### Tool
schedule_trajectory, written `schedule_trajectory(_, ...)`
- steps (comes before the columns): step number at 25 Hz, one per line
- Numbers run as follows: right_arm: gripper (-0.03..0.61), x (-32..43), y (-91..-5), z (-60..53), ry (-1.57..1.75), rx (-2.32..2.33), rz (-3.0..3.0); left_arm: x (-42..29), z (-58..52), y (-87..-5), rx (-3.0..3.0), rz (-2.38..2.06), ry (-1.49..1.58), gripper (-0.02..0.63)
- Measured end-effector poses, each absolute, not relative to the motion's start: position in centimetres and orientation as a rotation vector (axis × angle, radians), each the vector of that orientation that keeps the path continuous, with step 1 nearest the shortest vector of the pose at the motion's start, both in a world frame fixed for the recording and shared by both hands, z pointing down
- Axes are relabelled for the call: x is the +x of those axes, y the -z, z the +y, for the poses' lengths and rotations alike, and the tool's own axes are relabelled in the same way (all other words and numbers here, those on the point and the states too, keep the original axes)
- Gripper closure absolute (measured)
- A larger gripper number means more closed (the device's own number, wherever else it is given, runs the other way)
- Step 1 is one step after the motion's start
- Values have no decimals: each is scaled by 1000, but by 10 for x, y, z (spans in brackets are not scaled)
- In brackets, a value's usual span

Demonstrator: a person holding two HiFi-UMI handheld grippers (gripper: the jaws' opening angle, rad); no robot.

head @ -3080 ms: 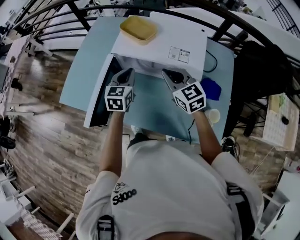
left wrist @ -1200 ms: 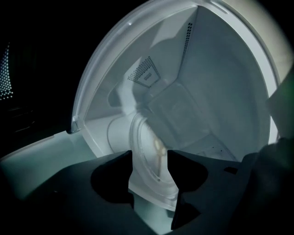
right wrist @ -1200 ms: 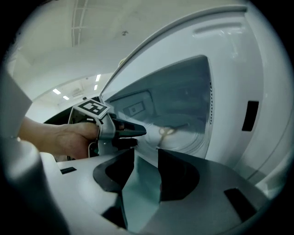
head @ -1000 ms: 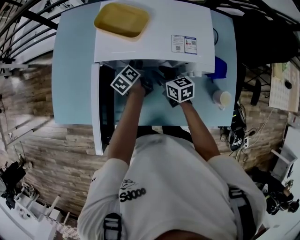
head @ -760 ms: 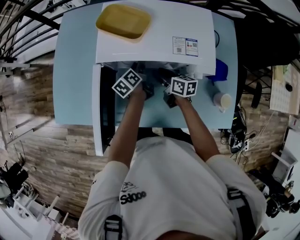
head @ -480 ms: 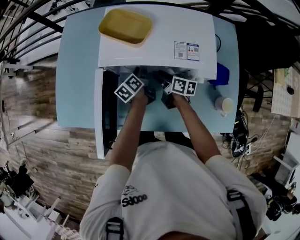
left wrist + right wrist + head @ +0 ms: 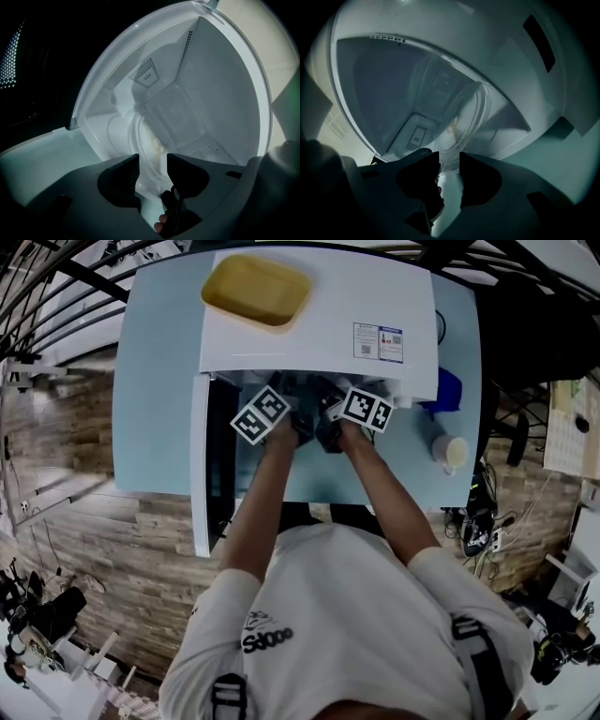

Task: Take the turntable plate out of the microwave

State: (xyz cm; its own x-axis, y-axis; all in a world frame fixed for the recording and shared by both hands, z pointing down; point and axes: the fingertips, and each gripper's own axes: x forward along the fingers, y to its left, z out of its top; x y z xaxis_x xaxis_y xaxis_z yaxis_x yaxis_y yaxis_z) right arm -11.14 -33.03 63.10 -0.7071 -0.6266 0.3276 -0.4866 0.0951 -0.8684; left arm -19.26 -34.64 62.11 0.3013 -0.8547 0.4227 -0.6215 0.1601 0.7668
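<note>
The left gripper pinched the rim of the turntable plate inside the microwave while the right gripper was closing around it (not yet pressing), so an early lift could tip it loose.

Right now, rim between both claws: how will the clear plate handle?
Clear and glossy, the plate looks like glass: probably stiff, heavy for its size, slippery in the left claw. The right claw is closing with the thin rim between its jaws, so it may tilt. Likely breaks if dropped.
</note>
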Motion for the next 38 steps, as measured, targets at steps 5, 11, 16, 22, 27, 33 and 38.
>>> schedule_trajectory(5, 446, -104, -632, -331, 1695, -1257, 2096, -193, -343, -621, 1534, -1402, 307, 422)
schedule_trajectory(11, 452, -96, -631, -337, 1671, -1323, 2012, -188, -357, -586, 1683, -1391, 360, 514)
schedule_trajectory(16, 451, -97, -626, -338, 1663, -1270, 1948, -187, -360, -583, 1689, -1408, 259, 508)
schedule_trajectory(22, 448, -98, -624, -337, 1645, -1196, 1949, -205, -340, -612, 1575, -1485, 214, 417)
schedule_trajectory(27, 448, -105, -619, -335, 1629, -1155, 1972, -199, -341, -622, 1516, -1370, 295, 410)
schedule_trajectory(33, 448, -105, -619, -337, 1620, -1138, 2001, -195, -342, -631, 1418, -1269, 402, 460)
schedule_trajectory(38, 448, -104, -623, -336, 1636, -1145, 1990, -197, -337, -637, 1359, -1238, 436, 561)
